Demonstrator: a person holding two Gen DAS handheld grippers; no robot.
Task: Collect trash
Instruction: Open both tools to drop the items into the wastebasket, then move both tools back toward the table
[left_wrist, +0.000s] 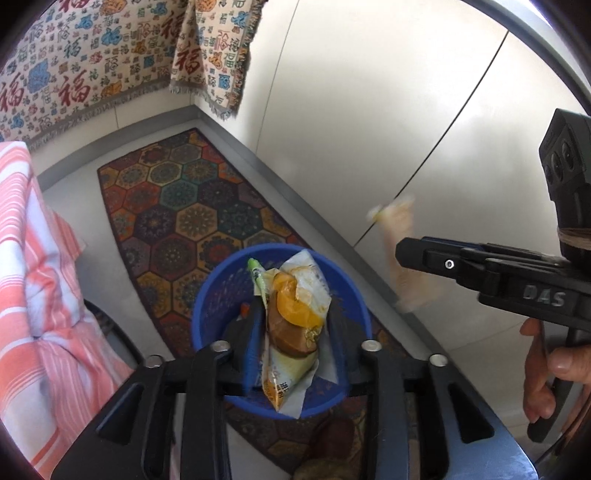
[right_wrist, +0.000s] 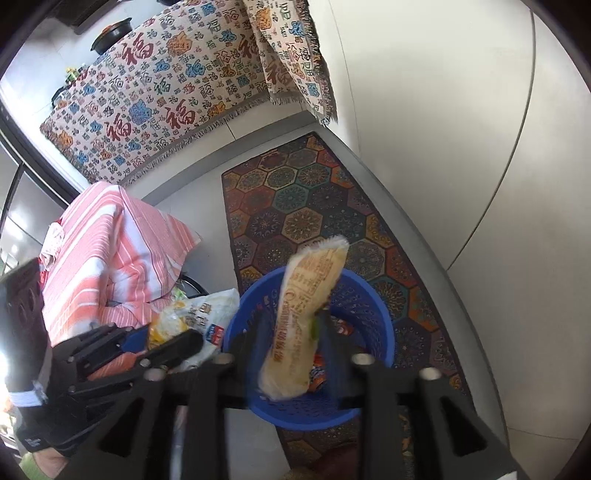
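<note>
A blue perforated trash basket (left_wrist: 343, 280) stands on the patterned rug; it also shows in the right wrist view (right_wrist: 373, 314). My left gripper (left_wrist: 293, 332) is shut on a yellow and white snack wrapper (left_wrist: 295, 314) and holds it over the basket. My right gripper (right_wrist: 291, 328) is shut on a long beige printed wrapper (right_wrist: 310, 295), also over the basket. The right gripper (left_wrist: 417, 254) shows in the left wrist view with its blurred wrapper (left_wrist: 402, 251). The left gripper (right_wrist: 177, 343) and its wrapper (right_wrist: 195, 314) show in the right wrist view. Some trash lies inside the basket.
A hexagon-patterned rug (right_wrist: 306, 206) runs along a pale cabinet wall (left_wrist: 388, 110). A pink striped cloth (right_wrist: 110, 251) covers something on the left. A cream blanket with red characters (right_wrist: 159, 99) hangs at the back.
</note>
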